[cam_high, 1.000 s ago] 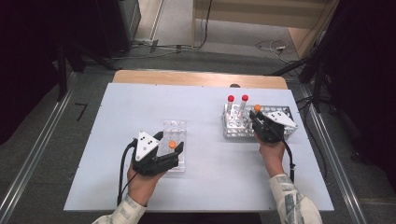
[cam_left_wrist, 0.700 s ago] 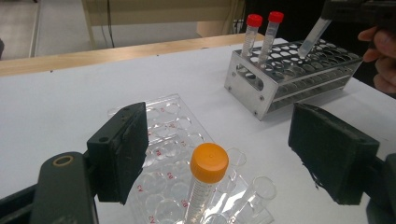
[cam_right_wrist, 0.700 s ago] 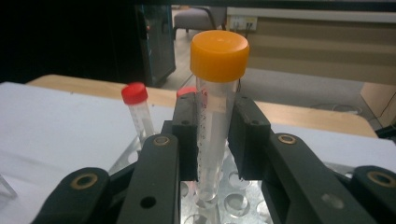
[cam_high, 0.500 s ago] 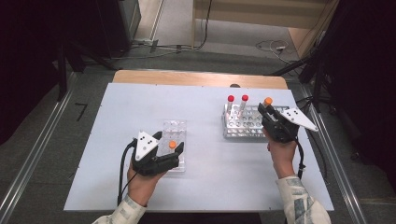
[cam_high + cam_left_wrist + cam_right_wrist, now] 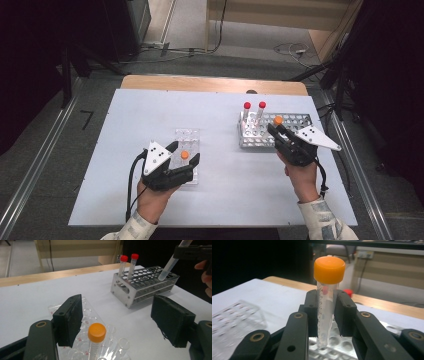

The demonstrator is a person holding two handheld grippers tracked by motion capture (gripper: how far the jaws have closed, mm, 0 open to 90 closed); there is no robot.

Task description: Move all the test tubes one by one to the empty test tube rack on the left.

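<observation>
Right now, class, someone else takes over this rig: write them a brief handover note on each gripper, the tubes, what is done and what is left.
Right gripper: jaws shut on an orange-capped tube, lifted above the metal rack, its tip clear of the holes.
Left gripper: jaws open either side of the clear plastic rack, steadying rather than gripping.
Done: one orange-capped tube in clear rack stands upright.
Metal rack holds two red-capped tubes.
Left, probably: carry the held tube across and seat it in the clear rack.
</observation>
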